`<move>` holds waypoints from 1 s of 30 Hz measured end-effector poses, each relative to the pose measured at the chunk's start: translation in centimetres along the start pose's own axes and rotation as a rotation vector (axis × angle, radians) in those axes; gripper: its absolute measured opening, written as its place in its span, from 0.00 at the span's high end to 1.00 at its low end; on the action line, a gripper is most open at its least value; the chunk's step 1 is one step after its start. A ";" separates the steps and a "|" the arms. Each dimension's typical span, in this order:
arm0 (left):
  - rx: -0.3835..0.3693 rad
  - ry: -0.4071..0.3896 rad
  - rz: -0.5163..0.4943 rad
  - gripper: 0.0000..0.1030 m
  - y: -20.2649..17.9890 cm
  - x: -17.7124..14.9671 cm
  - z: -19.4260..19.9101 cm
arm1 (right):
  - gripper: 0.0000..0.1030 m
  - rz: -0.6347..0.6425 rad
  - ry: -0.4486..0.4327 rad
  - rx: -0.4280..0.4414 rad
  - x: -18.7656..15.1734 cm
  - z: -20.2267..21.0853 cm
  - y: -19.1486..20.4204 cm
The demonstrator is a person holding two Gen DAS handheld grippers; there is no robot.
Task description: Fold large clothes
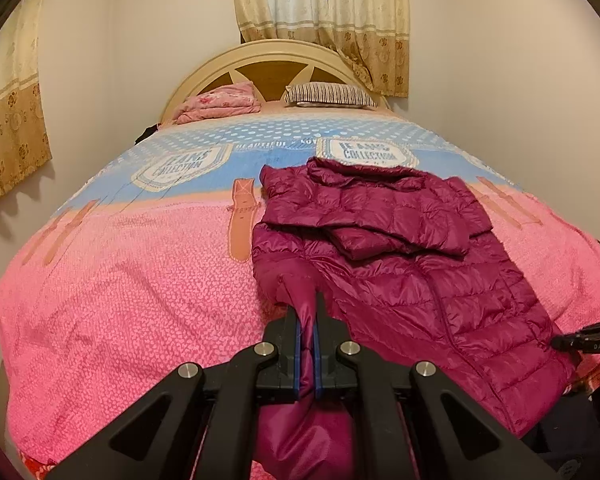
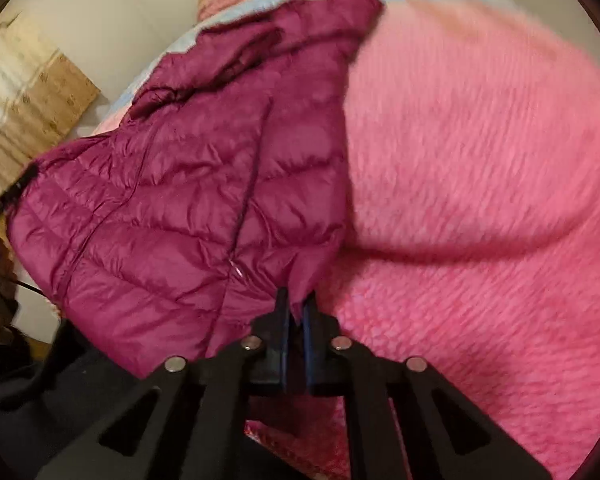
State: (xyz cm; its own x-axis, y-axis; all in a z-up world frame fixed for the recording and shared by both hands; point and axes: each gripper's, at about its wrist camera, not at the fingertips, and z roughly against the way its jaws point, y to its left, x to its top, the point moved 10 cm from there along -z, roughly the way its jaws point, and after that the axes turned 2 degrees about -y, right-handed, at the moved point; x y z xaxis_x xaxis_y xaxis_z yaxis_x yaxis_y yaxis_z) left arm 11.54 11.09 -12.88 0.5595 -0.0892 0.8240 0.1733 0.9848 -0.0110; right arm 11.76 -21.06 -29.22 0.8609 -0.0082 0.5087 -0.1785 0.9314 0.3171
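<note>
On my left wrist view the bedspread (image 1: 120, 280) carries print I can partly read: two badge patches with "COLLECTION" across them, and between them a strip starting "BEAUTIFUL"; the rest is too small. At the far right edge of that view a black piece of the other gripper shows the letters "DAS".

The maroon puffer jacket (image 1: 400, 248) lies on the right half of the bed, over the pink part of the bedspread, its far end reaching the blue band. Its long axis runs from the near right corner of the bed toward the far middle, collar end far, hem end near. The sleeves are folded across the chest, and the zip line runs down the near panel.

My left gripper (image 1: 308, 320) is clenched on a pinch of the jacket's near left hem, with fabric pulled up between the blue pads and hanging below them. My right gripper (image 2: 296, 312) is likewise closed on a bit of the jacket (image 2: 188, 208) edge; that view is blurred, but cloth sits between the pads.

Far off, a folded pink blanket (image 1: 220, 102) and a striped pillow (image 1: 332, 94) rest against the headboard (image 1: 276, 50), under floral curtains (image 1: 320, 12).
</note>
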 end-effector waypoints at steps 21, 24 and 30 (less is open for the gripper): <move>-0.011 -0.140 0.038 0.97 0.9 10.3 -2.2 | 0.97 0.220 -0.453 -0.191 16.2 10.9 3.9; 0.002 -0.150 0.042 0.97 1.6 12.8 -4.1 | 0.97 0.235 -0.482 -0.202 19.4 11.6 4.3; 0.063 -0.137 0.040 0.97 2.9 16.7 -11.0 | 0.97 0.263 -0.497 -0.243 26.1 9.7 4.4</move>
State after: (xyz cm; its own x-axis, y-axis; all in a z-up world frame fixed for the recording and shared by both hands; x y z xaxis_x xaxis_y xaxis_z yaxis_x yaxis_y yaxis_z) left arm 30.35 10.81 -5.38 0.4487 -0.0330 0.8931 0.0998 0.9949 -0.0134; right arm 28.77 -20.71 -6.78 0.4674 0.1189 0.8760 -0.1905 0.9812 -0.0315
